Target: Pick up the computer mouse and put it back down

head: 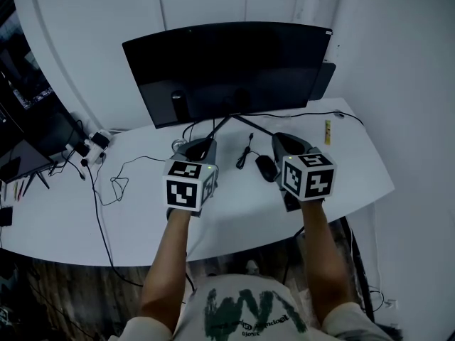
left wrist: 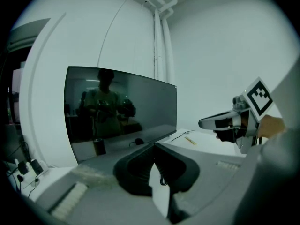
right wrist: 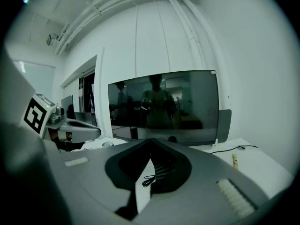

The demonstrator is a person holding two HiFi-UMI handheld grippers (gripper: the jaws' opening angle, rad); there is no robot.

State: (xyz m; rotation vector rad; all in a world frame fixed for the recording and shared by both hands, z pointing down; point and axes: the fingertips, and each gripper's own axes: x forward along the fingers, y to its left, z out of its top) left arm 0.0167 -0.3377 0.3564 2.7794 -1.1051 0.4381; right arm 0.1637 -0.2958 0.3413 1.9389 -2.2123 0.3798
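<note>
Seen only from my head view, the computer mouse [head: 266, 168] lies dark on the white desk [head: 142, 219], at 9 o'clock of the right gripper [head: 291, 144]. Neither gripper view shows it. From above, I find both jaw pairs hard to make out. The gripper views settle it: the left gripper [left wrist: 154, 145] and the right each have their tips together, holding nothing. The monitor [head: 227, 69] stands at 12 o'clock.
</note>
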